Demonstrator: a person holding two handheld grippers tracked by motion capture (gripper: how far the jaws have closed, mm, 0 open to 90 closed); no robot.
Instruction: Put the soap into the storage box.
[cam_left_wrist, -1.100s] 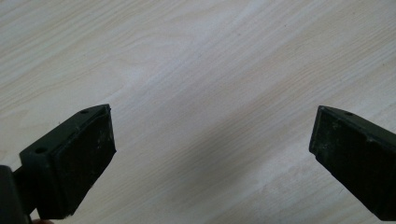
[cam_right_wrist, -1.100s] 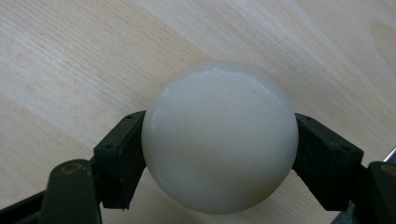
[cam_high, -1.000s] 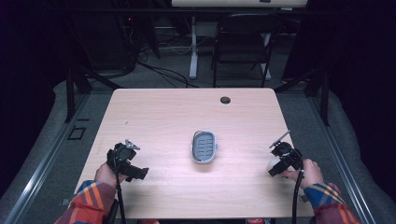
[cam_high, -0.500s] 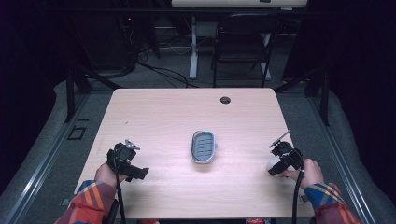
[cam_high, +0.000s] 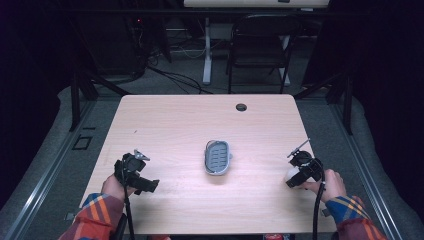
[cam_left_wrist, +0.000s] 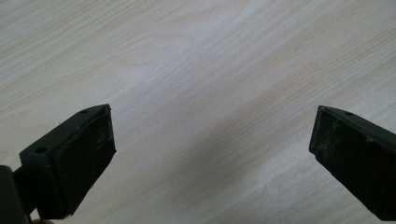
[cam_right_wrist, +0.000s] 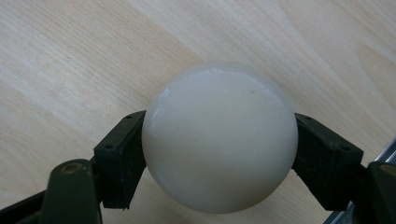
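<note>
Light wooden tabletop with one dish on it

A grey oval soap dish lies near the middle; a small round dark grommet sits by the far edge.

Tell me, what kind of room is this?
Probably a lab or recording studio: a bare wooden table ringed by dark curtains, cables on the floor, a folding chair behind, and hand-held grippers, the right gripper clamping a white ball.

A lab-like recording room — dark curtained walls, a pale wooden bench standing on grey carpet, cables trailing over the floor beyond its far edge, a folding chair behind.
</note>
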